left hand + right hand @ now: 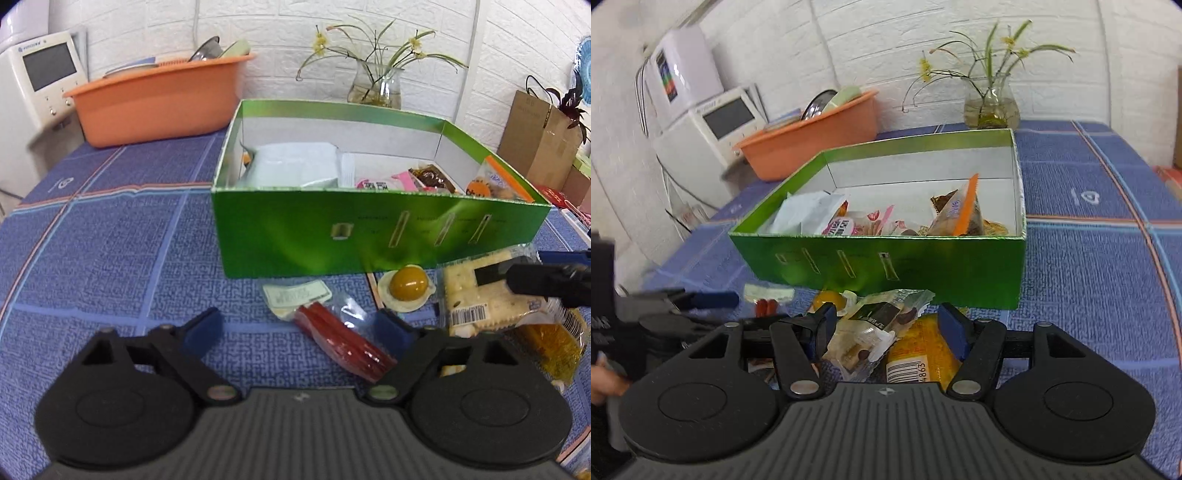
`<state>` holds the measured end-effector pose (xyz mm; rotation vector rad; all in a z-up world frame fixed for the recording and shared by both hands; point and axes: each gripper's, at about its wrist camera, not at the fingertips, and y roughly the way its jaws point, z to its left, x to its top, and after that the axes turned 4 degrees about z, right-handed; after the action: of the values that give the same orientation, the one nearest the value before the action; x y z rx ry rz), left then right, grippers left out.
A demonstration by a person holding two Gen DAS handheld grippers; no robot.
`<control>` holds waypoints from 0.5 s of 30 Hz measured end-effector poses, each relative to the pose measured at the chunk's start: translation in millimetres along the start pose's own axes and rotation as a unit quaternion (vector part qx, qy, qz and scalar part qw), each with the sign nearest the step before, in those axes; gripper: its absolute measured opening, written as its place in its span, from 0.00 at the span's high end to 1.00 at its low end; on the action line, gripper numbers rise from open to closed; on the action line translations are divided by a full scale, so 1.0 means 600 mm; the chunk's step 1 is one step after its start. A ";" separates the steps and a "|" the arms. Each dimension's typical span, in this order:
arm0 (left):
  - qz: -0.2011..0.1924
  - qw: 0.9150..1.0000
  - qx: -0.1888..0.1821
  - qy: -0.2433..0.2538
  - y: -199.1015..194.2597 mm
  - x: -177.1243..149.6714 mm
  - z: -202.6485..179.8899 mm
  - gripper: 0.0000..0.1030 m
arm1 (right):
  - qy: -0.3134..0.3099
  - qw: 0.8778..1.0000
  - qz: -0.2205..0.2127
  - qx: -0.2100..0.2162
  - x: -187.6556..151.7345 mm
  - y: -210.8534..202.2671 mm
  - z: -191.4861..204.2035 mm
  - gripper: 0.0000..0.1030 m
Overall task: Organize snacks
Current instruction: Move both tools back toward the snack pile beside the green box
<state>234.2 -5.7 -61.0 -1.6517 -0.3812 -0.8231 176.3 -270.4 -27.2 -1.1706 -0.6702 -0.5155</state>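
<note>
Left wrist view: the left gripper (299, 328) stood unclenched, nothing pressed between its pads, with the red sausage pack (341, 341) lying between them on the tablecloth (110, 240) before the green box (369, 236). A skewed closure might pinch only the wrapper.

Right wrist view: the right gripper (886, 328) stood released above the clear snack packet (871, 332), which overlapped the yellow packet (923, 354); both might lift together. The box wall blocked the path.
</note>
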 end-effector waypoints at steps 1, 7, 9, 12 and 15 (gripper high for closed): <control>-0.003 1.000 -0.004 0.001 -0.002 0.002 0.000 0.41 | -0.019 1.000 0.000 -0.009 -0.001 0.002 0.008 0.03; -0.011 0.999 -0.031 0.003 -0.018 -0.004 -0.005 0.67 | -0.125 0.990 -0.025 -0.060 -0.012 -0.009 0.054 0.46; -0.018 0.999 -0.041 -0.002 -0.028 -0.007 -0.003 0.75 | -0.129 0.991 -0.022 -0.032 -0.011 -0.014 0.057 0.55; -0.019 0.999 -0.050 -0.006 -0.034 -0.006 0.002 0.85 | -0.116 0.993 0.003 -0.011 -0.009 -0.002 0.063 0.53; -0.019 0.998 -0.057 -0.011 -0.038 -0.010 0.008 0.85 | -0.109 0.994 0.018 -0.010 -0.011 0.015 0.062 0.52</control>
<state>216.6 5.8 -49.3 -1.7651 -0.3888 -0.8699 170.2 -232.1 -28.9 -1.2675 -0.8315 -0.3677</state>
